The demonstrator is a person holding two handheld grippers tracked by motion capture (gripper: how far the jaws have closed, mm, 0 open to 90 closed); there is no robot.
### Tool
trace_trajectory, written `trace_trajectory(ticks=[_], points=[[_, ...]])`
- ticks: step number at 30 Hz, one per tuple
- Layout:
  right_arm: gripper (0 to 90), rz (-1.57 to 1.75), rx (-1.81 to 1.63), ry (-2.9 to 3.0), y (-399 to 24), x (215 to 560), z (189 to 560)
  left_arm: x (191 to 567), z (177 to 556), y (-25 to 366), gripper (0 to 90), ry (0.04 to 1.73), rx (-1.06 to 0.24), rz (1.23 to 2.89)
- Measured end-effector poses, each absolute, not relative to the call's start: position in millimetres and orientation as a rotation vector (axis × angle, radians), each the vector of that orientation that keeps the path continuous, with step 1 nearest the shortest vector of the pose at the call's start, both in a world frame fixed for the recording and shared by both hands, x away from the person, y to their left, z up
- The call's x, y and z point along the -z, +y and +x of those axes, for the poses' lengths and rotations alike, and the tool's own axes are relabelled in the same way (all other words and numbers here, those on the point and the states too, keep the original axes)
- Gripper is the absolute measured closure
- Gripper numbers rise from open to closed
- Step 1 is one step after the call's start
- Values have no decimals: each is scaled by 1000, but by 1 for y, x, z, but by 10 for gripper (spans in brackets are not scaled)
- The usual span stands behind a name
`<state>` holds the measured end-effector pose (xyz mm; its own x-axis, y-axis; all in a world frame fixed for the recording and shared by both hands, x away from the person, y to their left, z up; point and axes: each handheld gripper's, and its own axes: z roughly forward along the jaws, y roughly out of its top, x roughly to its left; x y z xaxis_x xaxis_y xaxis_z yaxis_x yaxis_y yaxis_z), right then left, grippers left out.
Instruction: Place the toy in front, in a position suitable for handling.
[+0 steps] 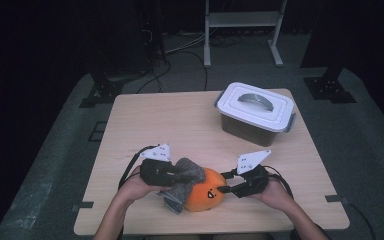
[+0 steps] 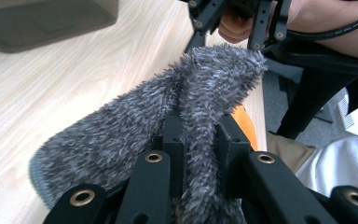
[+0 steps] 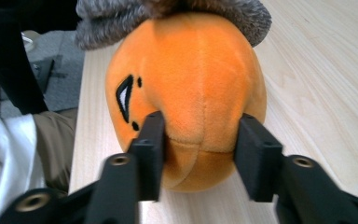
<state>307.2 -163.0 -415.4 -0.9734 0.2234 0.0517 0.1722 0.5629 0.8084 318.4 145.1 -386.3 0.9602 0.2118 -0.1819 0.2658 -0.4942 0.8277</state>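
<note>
Holding steady: right hand-held gripper (image 3: pixel 198 149) pinches orange plush toy (image 3: pixel 191 84) at worktop (image 1: pixel 180 120) six o'clock | left hand-held gripper (image 2: pixel 200 140) clamps grey fuzzy cloth (image 2: pixel 135 126), likely to work it over the toy | lidded box (image 1: pixel 256 107) at two o'clock.

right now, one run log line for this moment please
left gripper: shut on grey furry cloth | right gripper: shut on orange plush toy | lidded box: untouched, far right

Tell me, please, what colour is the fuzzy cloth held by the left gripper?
Grey; the fuzzy cloth shows best in the left gripper view.
</note>
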Motion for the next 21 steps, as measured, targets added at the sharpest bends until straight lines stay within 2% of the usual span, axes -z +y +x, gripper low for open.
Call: trace_trajectory(ticks=[5, 11, 14, 18, 21], points=[[346, 386, -1443, 2715, -161, 410, 310, 389, 317, 143, 768, 325, 82, 2103], [282, 393, -1442, 2736, -156, 413, 313, 387, 311, 135, 768, 281, 87, 2120], [300, 379, -1451, 2755, -154, 415, 312, 386, 310, 133, 768, 268, 97, 2121], [461, 321, -1428, 2758, -156, 415, 309, 382, 312, 134, 768, 270, 84, 2117], [497, 281, -1412, 2751, -157, 415, 306, 379, 315, 137, 768, 284, 70, 2117]])
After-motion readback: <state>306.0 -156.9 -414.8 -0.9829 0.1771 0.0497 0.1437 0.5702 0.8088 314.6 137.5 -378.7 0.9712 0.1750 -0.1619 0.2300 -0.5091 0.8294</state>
